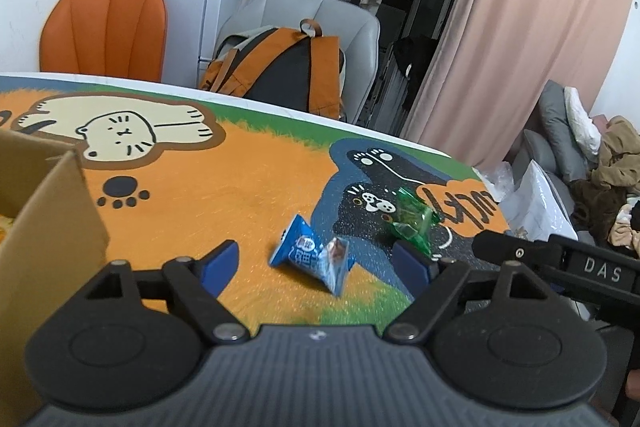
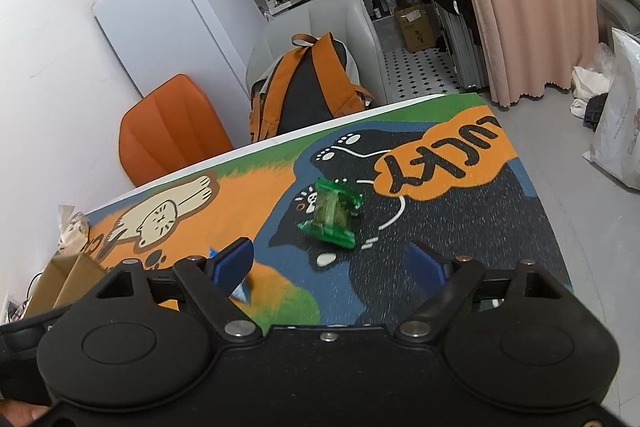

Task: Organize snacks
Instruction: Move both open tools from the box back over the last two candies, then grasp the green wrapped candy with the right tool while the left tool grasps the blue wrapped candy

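Note:
A blue snack packet (image 1: pixel 310 254) lies on the cartoon table mat (image 1: pixel 224 195), between the blue pads of my left gripper (image 1: pixel 316 261), which is open just above it. A green transparent snack packet (image 1: pixel 412 221) lies a little further right. In the right wrist view the green packet (image 2: pixel 332 213) lies ahead of my right gripper (image 2: pixel 332 263), which is open and empty above the mat (image 2: pixel 460 227). A corner of the blue packet (image 2: pixel 242 291) peeks out behind the left finger. A cardboard box (image 1: pixel 44 211) stands at the left, also in the right wrist view (image 2: pixel 64 279).
An orange chair (image 1: pixel 106 27) and a grey chair with an orange-black backpack (image 1: pixel 288 67) stand behind the table. The right gripper's body (image 1: pixel 560 267) reaches in from the right. A pink curtain (image 1: pixel 500 47), a fridge (image 2: pixel 160 19) and bags (image 2: pixel 616 107) lie beyond the table edge.

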`<act>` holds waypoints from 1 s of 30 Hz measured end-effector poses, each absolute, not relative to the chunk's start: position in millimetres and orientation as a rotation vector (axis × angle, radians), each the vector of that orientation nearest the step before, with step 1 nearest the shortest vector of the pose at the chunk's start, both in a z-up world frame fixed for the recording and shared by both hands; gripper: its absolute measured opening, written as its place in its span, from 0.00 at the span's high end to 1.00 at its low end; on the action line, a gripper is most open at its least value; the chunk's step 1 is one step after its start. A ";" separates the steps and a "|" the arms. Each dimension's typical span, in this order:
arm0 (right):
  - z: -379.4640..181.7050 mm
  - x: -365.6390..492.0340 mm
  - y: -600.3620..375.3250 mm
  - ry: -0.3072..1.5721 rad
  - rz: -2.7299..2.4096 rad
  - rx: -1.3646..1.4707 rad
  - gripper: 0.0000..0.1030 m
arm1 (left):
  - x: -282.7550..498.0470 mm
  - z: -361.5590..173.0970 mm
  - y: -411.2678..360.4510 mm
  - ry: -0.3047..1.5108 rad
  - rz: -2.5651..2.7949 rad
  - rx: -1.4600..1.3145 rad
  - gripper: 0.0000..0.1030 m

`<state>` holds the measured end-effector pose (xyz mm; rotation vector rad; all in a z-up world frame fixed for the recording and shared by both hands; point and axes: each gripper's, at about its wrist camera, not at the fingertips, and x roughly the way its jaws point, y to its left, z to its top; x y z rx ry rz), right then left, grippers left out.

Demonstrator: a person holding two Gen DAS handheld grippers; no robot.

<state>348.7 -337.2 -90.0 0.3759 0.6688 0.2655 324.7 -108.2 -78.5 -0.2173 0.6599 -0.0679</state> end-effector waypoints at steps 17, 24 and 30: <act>-108.7 414.2 -321.5 0.742 0.255 0.397 0.27 | 377.8 -119.1 -114.4 0.752 -0.017 -0.218 0.38; -118.6 428.6 -311.1 0.767 0.239 0.378 0.28 | 377.6 -119.3 -112.8 0.735 -0.010 -0.217 0.59; -125.4 436.3 -310.8 0.793 0.222 0.374 0.67 | 365.5 -112.5 -106.1 0.732 -0.015 -0.236 0.66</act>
